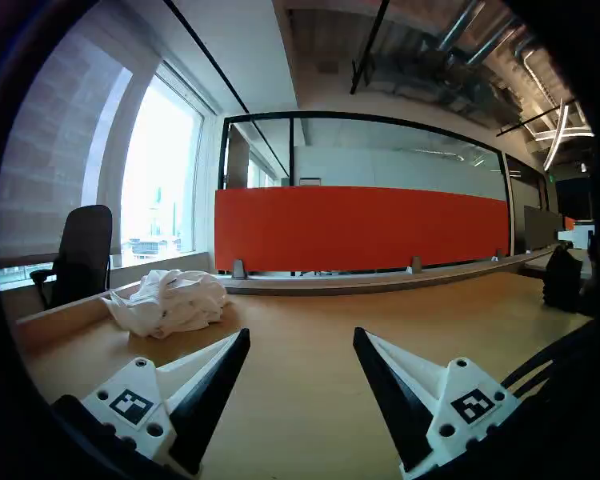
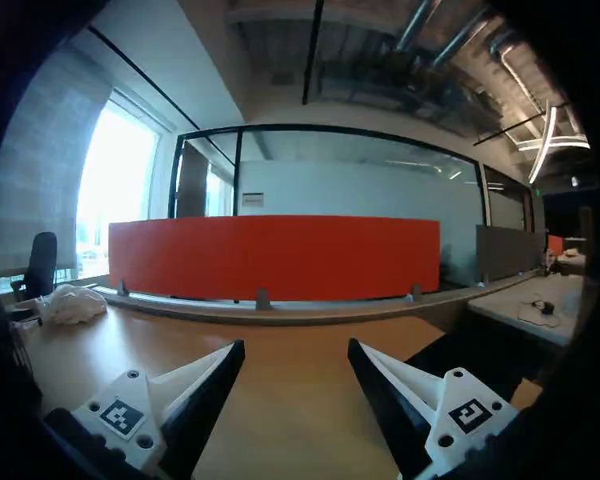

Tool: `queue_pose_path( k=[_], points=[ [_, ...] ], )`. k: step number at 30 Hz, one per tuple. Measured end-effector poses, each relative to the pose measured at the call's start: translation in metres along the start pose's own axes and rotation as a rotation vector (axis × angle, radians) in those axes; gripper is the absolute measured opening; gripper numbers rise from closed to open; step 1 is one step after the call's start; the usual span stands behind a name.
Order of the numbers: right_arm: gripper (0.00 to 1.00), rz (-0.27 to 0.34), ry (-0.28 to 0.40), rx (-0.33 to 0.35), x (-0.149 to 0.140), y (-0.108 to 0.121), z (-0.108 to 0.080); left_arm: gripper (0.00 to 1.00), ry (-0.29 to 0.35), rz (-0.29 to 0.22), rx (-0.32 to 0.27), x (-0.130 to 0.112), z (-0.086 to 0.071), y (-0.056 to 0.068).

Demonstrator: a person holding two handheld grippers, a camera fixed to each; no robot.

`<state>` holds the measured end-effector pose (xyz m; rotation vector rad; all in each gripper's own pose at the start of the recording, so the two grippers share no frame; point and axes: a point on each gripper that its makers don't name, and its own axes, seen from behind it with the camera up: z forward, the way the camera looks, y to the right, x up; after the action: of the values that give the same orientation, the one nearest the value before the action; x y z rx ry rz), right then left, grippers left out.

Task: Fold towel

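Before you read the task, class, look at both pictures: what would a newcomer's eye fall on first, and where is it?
The bright orange divider panel along the far edge of the wooden desk stands out most. Next, a crumpled white towel lies bunched at the desk's far left, near a black office chair. Up close, the left hand-held gripper and the right hand-held gripper hang open over bare wood.

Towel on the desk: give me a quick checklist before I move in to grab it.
1. Towel spread flat: not ok, it lies crumpled in a heap on the desk.
2. Towel corners visible: cannot tell, buried in folds.
3. Left tool open and empty: ok.
4. Right tool open and empty: ok.
5. Tools aimed at towel: not ok, it sits off left in both views.
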<state>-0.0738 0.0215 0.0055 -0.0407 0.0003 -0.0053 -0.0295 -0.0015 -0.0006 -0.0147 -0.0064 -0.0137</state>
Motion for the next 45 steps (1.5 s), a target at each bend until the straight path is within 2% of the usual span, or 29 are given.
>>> queue_pose_path(
  k=[17, 29, 45],
  points=[
    [1.0, 0.024, -0.012, -0.031, -0.048, 0.015, 0.005, 0.96, 0.0, 0.0, 0.0, 0.0, 0.0, 0.001],
    [1.0, 0.04, -0.018, 0.005, -0.061, 0.002, 0.003, 0.96, 0.0, 0.0, 0.0, -0.001, 0.0, 0.0],
    [1.0, 0.006, -0.02, 0.019, -0.073, -0.008, 0.002, 0.96, 0.0, 0.0, 0.0, -0.001, 0.0, 0.001]
  ],
)
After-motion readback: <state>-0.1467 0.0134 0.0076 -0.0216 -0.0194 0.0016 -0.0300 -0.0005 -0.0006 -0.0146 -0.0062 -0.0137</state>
